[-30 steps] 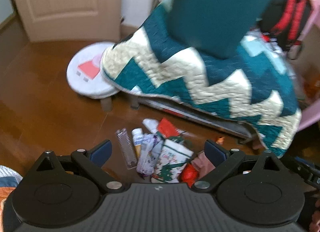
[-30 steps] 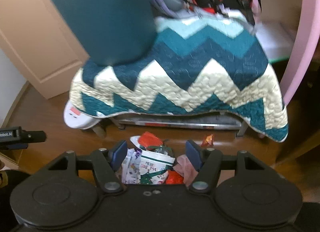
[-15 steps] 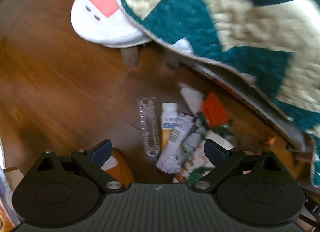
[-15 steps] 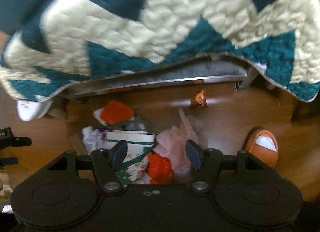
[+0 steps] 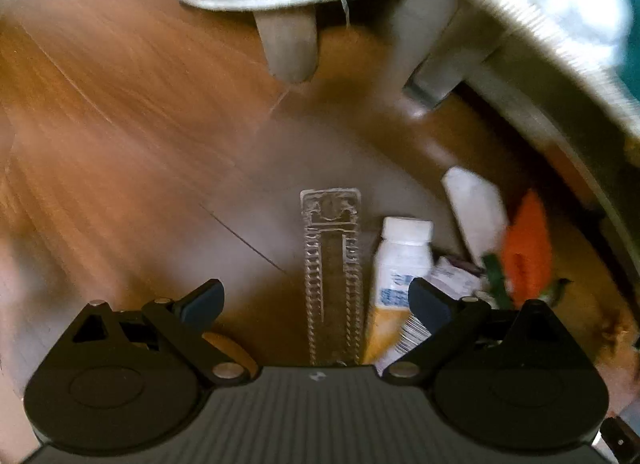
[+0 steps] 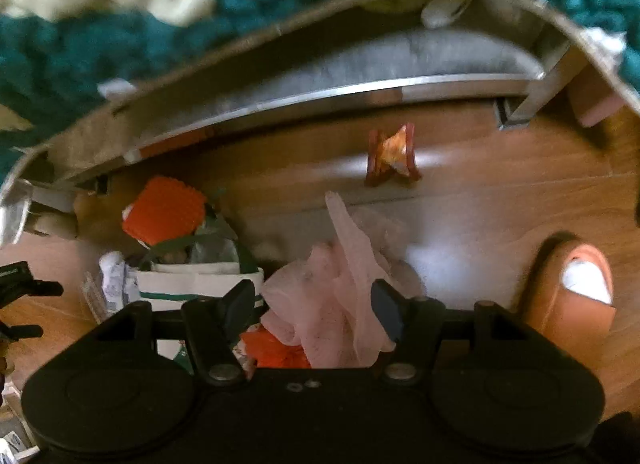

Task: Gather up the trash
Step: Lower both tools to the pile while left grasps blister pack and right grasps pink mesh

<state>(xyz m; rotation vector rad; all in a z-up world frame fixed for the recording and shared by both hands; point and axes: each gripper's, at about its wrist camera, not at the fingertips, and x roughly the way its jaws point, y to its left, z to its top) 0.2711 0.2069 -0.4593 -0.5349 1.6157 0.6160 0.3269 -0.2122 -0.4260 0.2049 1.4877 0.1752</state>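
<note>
Trash lies heaped on the floor (image 5: 120, 136) beside the bed. Clear plastic tray (image 5: 331, 276), probably stiff and light, is framed by the spread left tool (image 5: 316, 298); soft pink film (image 6: 340, 288) by the spread right tool (image 6: 314, 300). Mid-length pinches are judged best.

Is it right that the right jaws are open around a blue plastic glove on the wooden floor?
Not quite: the right wrist view shows the plastic glove is pale pink, not blue. The right gripper is open around it, above the wooden floor.
</note>
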